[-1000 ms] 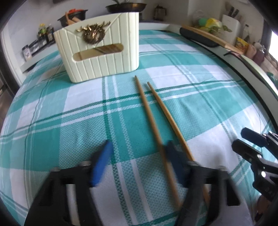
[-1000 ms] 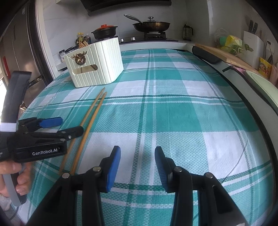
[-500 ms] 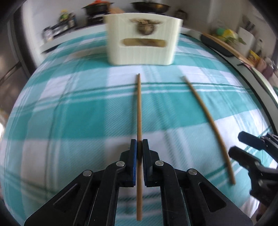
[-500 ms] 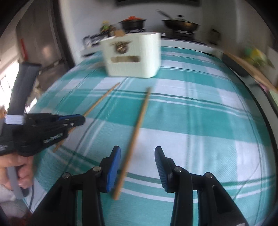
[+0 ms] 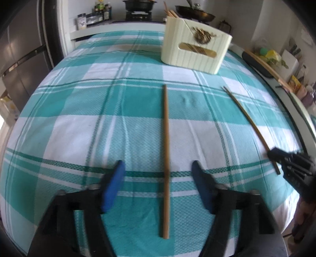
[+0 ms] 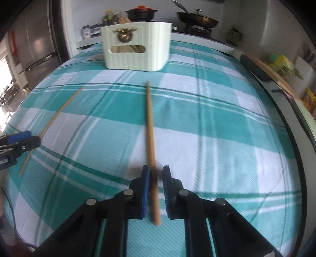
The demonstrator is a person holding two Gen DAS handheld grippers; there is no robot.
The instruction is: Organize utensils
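Two wooden chopsticks lie apart on the teal plaid cloth. In the left wrist view one chopstick [image 5: 166,146] lies between the wide-open fingers of my left gripper [image 5: 158,174], untouched. In the right wrist view the other chopstick [image 6: 151,138] runs between the nearly closed pads of my right gripper [image 6: 156,178], with a small gap still showing on each side. The cream utensil holder [image 6: 136,51] stands at the far side of the table, with several chopsticks inside it [image 5: 170,13]. The right gripper also shows at the right edge of the left wrist view [image 5: 292,166].
A stove with a black pot [image 6: 141,12] and a pan [image 6: 197,18] sits behind the table. A cutting board [image 6: 270,71] and kitchen items line the right counter. A steel fridge [image 6: 35,49] stands at the left. The table's edge is close on the right.
My left gripper was shut on its chopstick half a second ago and is now wide open, with the chopstick lying on the cloth. My right gripper has narrowed around the other chopstick.
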